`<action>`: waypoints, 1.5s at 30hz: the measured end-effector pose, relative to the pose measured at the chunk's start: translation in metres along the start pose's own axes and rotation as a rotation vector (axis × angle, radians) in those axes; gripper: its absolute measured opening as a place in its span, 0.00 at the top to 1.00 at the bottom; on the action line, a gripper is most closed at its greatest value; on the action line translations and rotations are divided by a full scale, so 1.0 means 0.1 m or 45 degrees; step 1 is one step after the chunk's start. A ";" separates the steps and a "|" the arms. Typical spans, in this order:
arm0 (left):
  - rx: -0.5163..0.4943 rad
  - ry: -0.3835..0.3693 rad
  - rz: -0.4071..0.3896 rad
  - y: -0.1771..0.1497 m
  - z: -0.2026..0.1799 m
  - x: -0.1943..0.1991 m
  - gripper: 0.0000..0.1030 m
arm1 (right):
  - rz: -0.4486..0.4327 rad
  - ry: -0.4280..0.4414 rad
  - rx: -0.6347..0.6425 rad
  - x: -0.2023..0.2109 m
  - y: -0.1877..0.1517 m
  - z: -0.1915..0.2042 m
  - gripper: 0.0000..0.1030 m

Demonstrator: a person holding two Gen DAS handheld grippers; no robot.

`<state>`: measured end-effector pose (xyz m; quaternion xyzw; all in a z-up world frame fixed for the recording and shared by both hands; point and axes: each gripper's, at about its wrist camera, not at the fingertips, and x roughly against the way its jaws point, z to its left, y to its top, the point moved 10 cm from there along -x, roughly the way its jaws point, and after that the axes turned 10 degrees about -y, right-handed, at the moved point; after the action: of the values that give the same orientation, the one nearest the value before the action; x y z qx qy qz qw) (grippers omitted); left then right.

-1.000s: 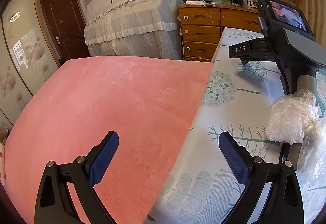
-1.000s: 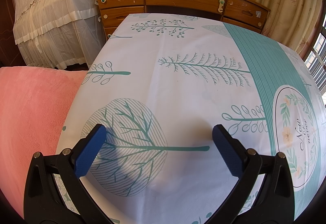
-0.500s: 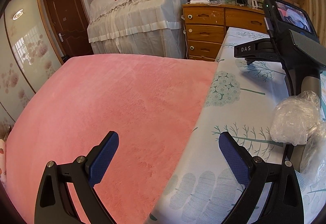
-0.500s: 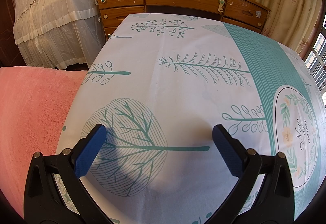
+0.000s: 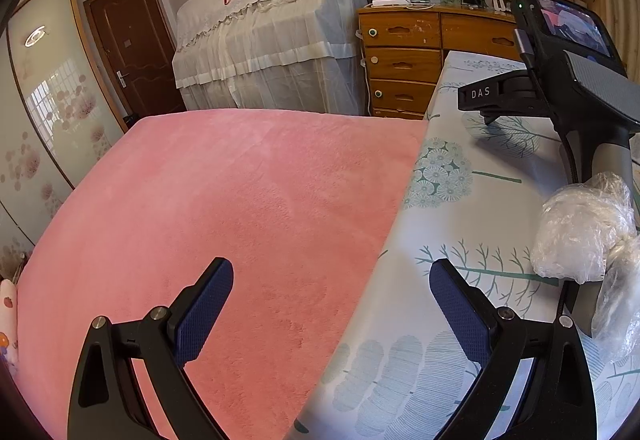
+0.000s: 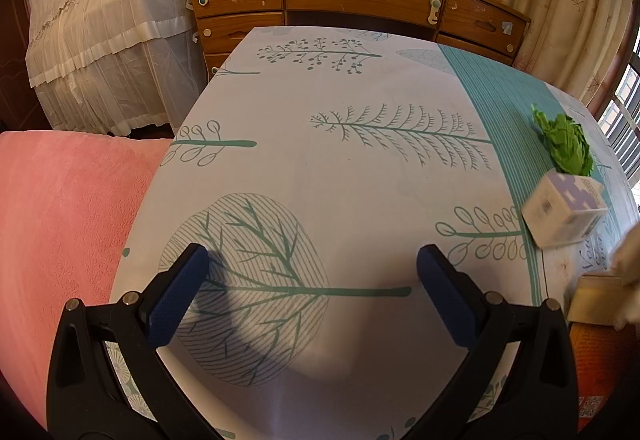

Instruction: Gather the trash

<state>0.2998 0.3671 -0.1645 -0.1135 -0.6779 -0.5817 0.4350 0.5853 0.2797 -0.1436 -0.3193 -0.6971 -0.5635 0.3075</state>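
Right wrist view: I hold both grippers with jaws apart and empty, since the carton, possibly trash, sits blurred at right.

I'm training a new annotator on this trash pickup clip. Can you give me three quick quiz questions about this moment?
1. True or false: the right gripper grips the green crumpled paper.
2. What lies nearest the green paper? A small carton B cup C spoon
3. Which colour is the blanket under the left gripper?

Key: 1 false, both grippers are open and empty. 2 A, the small carton. 3 pink.
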 end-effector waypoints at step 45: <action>-0.078 -0.006 -0.007 0.01 -0.09 0.00 0.03 | -0.002 0.000 0.000 0.00 0.00 0.00 0.00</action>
<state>0.3047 0.3598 -0.1645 -0.1262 -0.6611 -0.6031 0.4281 0.5855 0.2795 -0.1439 -0.3188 -0.6972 -0.5639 0.3072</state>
